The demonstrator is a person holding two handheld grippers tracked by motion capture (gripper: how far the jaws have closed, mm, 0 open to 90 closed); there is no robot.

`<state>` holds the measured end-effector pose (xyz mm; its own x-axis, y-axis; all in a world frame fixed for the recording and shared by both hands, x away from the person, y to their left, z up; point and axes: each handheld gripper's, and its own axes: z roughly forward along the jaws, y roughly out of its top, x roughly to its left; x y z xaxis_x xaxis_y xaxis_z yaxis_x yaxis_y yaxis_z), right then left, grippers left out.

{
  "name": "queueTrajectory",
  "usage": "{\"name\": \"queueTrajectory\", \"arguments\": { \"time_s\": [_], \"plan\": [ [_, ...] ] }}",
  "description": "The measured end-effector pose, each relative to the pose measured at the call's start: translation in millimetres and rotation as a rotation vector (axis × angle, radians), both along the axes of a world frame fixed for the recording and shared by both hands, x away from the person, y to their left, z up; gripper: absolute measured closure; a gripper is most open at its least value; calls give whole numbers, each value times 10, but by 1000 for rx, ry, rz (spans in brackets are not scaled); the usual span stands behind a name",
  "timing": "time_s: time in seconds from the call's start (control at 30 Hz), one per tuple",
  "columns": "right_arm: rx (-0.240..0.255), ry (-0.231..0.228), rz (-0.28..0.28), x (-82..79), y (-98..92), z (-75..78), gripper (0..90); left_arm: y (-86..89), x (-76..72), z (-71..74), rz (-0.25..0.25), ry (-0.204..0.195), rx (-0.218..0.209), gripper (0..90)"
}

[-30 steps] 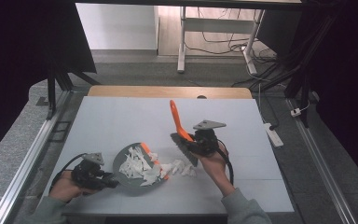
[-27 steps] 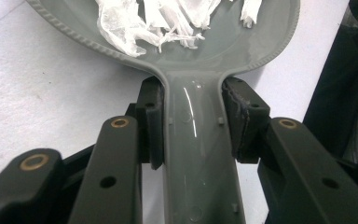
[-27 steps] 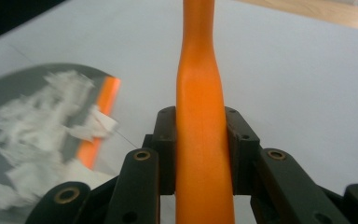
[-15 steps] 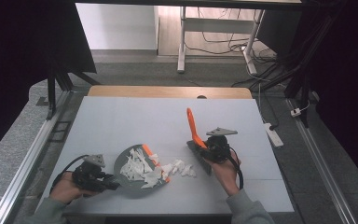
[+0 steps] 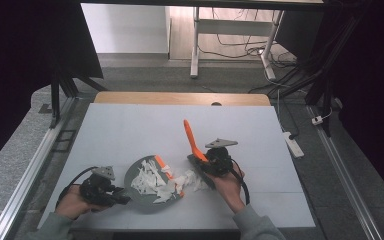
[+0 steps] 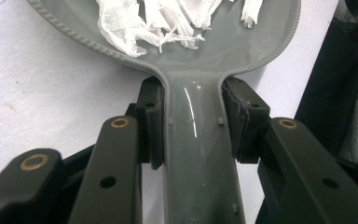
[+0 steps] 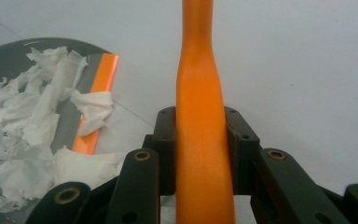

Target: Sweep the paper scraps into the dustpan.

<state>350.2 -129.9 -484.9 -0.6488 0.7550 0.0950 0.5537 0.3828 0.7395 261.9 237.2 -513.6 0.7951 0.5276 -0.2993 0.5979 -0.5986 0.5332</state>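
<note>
The grey dustpan (image 5: 145, 187) lies flat on the white table (image 5: 130, 130), near its front edge, and already holds a good heap of torn white paper scraps (image 5: 147, 180). More scraps (image 5: 187, 181) sit just beyond the dustpan's orange lip (image 5: 167, 172), on the side away from its handle, some touching the lip and some clear of it on the table. The left gripper (image 5: 100, 191) is clamped on the dustpan's handle (image 6: 198, 154), its jaws pressing both sides just behind the bowl, pinning the pan down. The right gripper (image 5: 215, 162) is closed around the orange handle (image 7: 200, 121) of a small brush (image 5: 195, 150), whose dark head rests at the far side of the loose scraps from the dustpan, handle tilted up and away. By my judgement the sweeping is more than half done: most paper is inside the pan, and what remains is to push the cluster at the lip over it and into the bowl
</note>
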Motion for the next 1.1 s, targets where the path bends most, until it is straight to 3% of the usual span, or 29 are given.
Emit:
{"name": "queueTrajectory", "arguments": {
  "time_s": [0.37, 0.77, 0.93, 1.0, 1.1],
  "plan": [
    [-12, 9, 68, -69, 375, -7, 697, -75, -5, 0, -2, 1, 1, 615],
    [49, 13, 119, -133, 679, 18, 697, -103, -4, 0, 6, 1, -5, 616],
    [77, 12, 187, -204, 888, 46, 697, -105, -6, 0, 8, 2, -8, 615],
    [99, 9, 225, -239, 943, 66, 697, -104, -6, -2, 9, 3, -8, 616],
    [92, -42, 243, -277, 966, 128, 697, -102, -5, -7, 8, 5, -12, 615]
  ]
}}
